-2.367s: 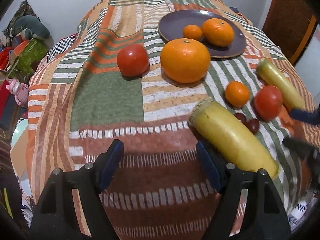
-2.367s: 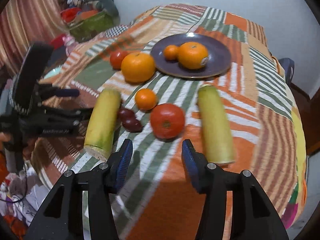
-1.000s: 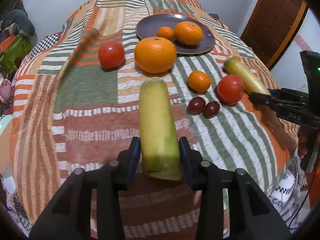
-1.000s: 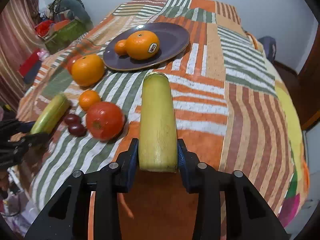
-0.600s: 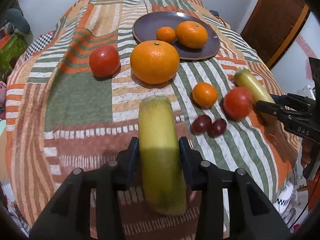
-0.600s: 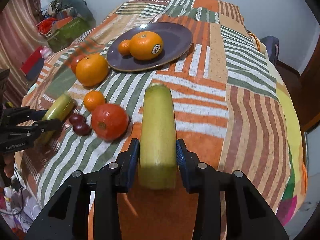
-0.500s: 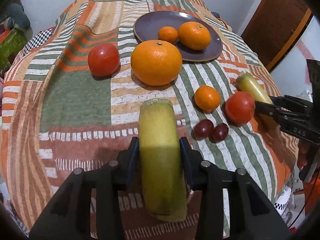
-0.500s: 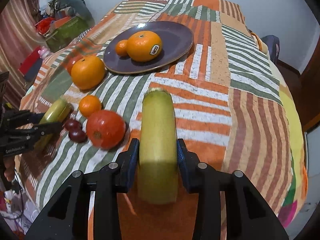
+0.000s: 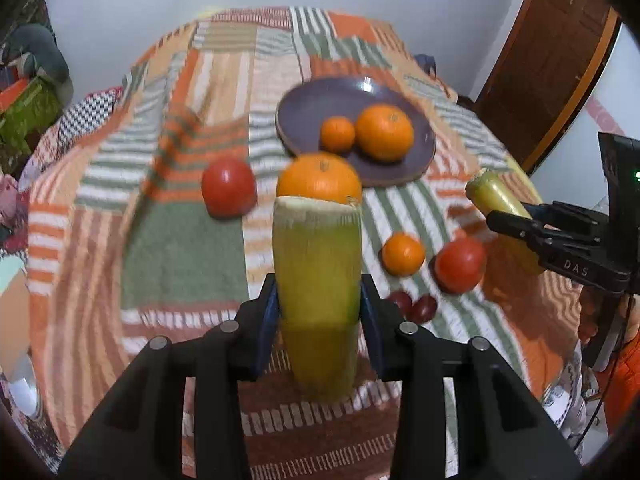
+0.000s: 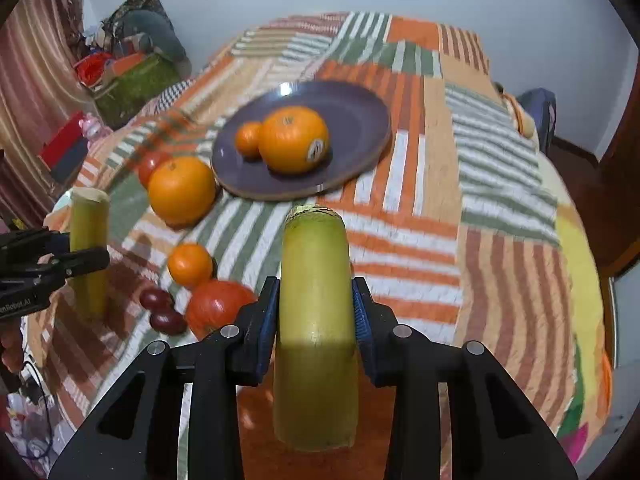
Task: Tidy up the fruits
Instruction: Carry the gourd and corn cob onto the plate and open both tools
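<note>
My left gripper [image 9: 319, 312] and right gripper [image 10: 316, 316] each clamp a stiff, smooth-skinned stalk mid-length; likely slippery.

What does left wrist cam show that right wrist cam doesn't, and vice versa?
Only the left wrist view: the brown wooden door at the right, and the far tomato in full.

Only the right wrist view: the sticker on the plated orange, and the striped curtain at the left.

Both: the purple plate with two oranges, the loose big orange, two dark grapes, and each gripper, left gripper and right gripper, shut on a yellow-green stalk, seen from both sides.
</note>
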